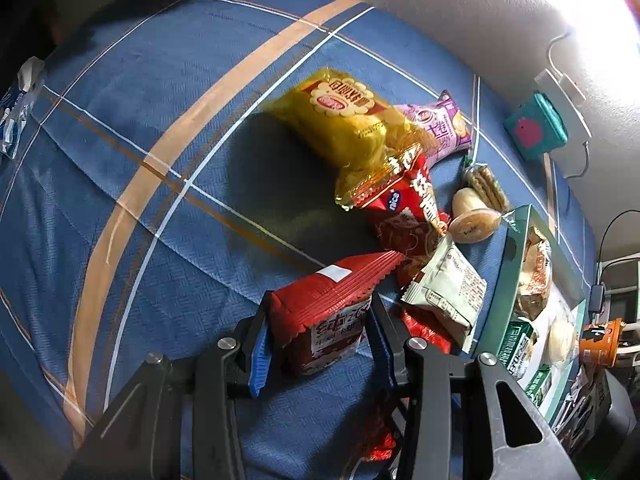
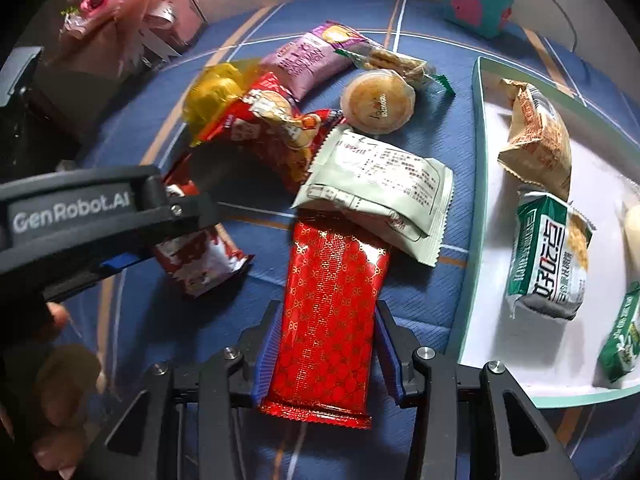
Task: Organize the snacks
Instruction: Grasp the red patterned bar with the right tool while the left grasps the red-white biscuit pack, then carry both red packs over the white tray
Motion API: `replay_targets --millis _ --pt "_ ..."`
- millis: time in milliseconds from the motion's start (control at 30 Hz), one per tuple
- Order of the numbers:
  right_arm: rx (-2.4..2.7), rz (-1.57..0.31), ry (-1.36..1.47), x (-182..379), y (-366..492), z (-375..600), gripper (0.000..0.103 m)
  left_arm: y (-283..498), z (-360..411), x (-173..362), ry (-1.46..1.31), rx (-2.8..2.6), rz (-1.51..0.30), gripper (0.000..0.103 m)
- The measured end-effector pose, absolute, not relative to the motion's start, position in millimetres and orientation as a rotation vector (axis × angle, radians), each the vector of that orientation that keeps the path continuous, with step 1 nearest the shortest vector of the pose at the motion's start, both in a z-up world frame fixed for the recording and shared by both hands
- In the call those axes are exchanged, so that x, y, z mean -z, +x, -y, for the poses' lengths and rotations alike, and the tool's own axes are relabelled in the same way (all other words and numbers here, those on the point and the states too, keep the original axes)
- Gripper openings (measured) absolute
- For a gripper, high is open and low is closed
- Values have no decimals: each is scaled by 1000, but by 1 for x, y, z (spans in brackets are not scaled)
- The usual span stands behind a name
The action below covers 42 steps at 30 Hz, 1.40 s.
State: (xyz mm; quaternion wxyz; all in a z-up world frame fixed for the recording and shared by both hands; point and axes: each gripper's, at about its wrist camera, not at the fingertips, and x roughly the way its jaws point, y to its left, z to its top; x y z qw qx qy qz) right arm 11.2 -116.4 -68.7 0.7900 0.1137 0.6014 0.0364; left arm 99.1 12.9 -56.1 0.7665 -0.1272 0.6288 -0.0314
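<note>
My left gripper (image 1: 318, 322) is shut on a small red snack packet (image 1: 328, 312), held just above the blue cloth; it also shows in the right wrist view (image 2: 200, 256) under the left gripper's body. My right gripper (image 2: 326, 330) has its jaws around a long red patterned bar (image 2: 330, 320) that lies on the cloth, its far end under a pale green packet (image 2: 380, 192). A pile holds a yellow bag (image 1: 340, 120), a red bag (image 1: 404, 208), a purple packet (image 2: 308, 60), a round cake (image 2: 378, 102) and crackers (image 2: 396, 62).
A teal-rimmed white tray (image 2: 478, 160) at the right holds a brown packet (image 2: 536, 140), green-white packets (image 2: 548, 256) and more. A teal box (image 2: 476, 0) stands by the wall. A pink bouquet (image 2: 128, 12) lies at far left. An orange cup (image 1: 600, 340) stands beyond the tray.
</note>
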Motion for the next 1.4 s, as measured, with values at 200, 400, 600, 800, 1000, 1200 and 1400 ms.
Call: replay_targets --millis 200,400,600,800,1000,1200,1400 --pt "-109 -1281 284 60 6 121 47 98 -22 47 -303 75 -1346 44" --pt "-138 -1249 315 46 -2 121 47 96 -28 31 -332 73 -1310 44" --pt "-155 -1193 313 22 -10 125 47 91 -35 14 -349 76 -1269 44" --pt "-139 -1170 317 15 -17 132 47 89 -35 -1 -350 77 -1231 44" --pt "-96 -1128 345 3 -17 150 47 89 -28 -18 -340 90 -1182 44" --pt "-1 -1084 400 -9 -23 191 47 86 -13 -32 -316 120 -1145 44" --pt "129 -1031 448 -18 -33 241 47 79 22 -37 -261 199 -1133 44"
